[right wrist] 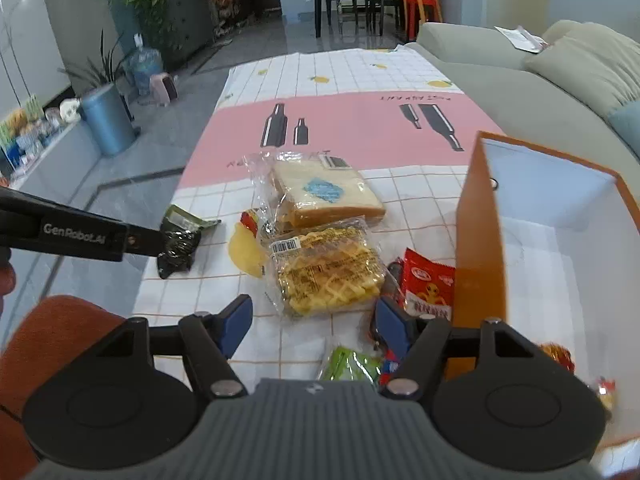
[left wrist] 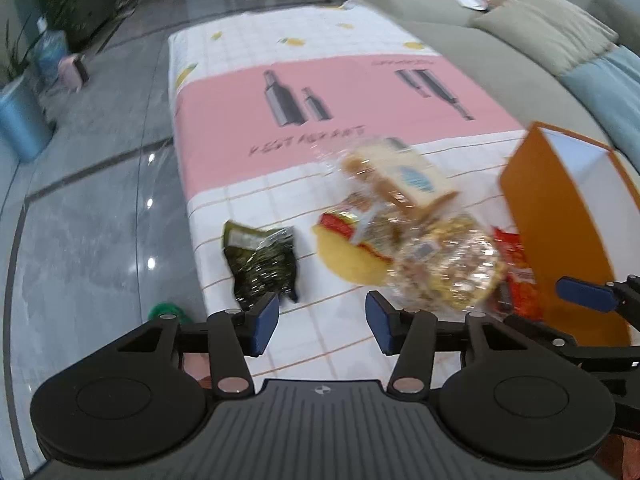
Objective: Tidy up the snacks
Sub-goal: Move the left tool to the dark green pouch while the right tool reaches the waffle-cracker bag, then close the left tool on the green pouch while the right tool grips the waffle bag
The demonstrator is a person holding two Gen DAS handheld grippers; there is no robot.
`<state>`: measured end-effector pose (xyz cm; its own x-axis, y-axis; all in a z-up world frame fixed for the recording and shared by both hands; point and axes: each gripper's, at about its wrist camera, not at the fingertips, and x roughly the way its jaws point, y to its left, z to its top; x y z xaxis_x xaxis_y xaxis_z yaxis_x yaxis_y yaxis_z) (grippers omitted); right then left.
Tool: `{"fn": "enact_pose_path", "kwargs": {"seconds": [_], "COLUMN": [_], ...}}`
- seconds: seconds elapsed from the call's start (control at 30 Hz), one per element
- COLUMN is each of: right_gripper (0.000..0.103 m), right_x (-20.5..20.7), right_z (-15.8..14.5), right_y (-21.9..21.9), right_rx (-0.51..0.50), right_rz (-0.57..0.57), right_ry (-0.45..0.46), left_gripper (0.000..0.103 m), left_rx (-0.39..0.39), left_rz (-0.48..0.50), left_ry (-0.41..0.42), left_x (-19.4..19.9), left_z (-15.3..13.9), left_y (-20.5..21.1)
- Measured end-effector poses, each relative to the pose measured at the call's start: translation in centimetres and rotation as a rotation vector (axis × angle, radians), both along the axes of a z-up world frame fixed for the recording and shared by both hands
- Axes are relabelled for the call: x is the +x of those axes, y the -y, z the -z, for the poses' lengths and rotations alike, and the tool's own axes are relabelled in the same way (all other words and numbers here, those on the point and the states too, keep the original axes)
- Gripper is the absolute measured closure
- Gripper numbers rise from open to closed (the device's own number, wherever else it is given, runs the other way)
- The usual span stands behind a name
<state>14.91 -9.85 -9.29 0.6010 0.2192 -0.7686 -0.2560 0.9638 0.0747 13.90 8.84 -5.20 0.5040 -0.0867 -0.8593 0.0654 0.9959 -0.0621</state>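
Looking across the table (right wrist: 352, 80), most snacks are still outside the box (right wrist: 480, 240) at right: bread (right wrist: 332, 196), waffles (right wrist: 328, 272), a red pack (right wrist: 430, 284), a dark pack (right wrist: 180, 240). Something red already lies inside, low right. Left gripper (left wrist: 322, 322) and right gripper (right wrist: 314, 322) hang wide, empty.

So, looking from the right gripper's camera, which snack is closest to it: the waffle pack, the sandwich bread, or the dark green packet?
1. Waffle pack: just ahead of the right gripper, which is open.
2. Sandwich bread: behind the waffles, farther up the table.
3. Dark green packet: far off to the left, near the table edge.
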Motion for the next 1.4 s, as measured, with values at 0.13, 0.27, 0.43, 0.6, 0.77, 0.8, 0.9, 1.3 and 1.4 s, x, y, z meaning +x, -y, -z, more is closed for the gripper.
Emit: {"fn": "enact_pose_path", "kwargs": {"seconds": [0.13,0.27,0.43,0.6,0.77,0.8,0.9,1.3,1.4], "right_gripper": [0.036,0.036,0.033,0.022,0.021,0.021,0.029,0.068,0.074], "right_x": [2.0,4.1,5.9,6.3,5.8,5.7,5.6,5.3,5.0], "right_z": [1.4,3.3,4.9,5.8,6.6,6.8,6.9,4.4,3.6], "right_y": [-1.8,-3.1,-3.5,-4.4,-5.3,-5.5,-5.6,-4.7,-4.4], "right_rx": [-0.029,-0.065,-0.087,-0.165,-0.248,-0.265,-0.288,-0.257,-0.239], "right_rz": [-0.043,-0.072,-0.071,-0.106,-0.144,-0.151,-0.147,-0.114,-0.1], "right_ry": [-0.019,-0.049,-0.062,-0.027,0.002,0.006,0.012,-0.013,-0.017], "left_gripper": [0.042,0.042,0.042,0.042,0.04,0.04,0.045,0.059,0.059], "left_rx": [-0.004,0.032,0.051,0.063,0.108,0.116,0.137,0.136,0.105], "left_rz": [-0.063,-0.088,-0.082,-0.085,-0.077,-0.077,-0.078,-0.071,-0.068], "left_ry": [-0.035,-0.061,-0.089,-0.11,-0.114,-0.115,-0.132,-0.111,-0.1], "left_x": [1.6,3.4,4.4,4.7,5.3,5.4,6.0,4.6,3.8], "left_z": [2.2,4.1,5.7,6.6,7.3,7.5,8.3,6.9,5.6], "left_y": [-1.7,-1.8,-1.6,-1.5,-1.3,-1.2,-1.2,-0.5,-0.2]}}
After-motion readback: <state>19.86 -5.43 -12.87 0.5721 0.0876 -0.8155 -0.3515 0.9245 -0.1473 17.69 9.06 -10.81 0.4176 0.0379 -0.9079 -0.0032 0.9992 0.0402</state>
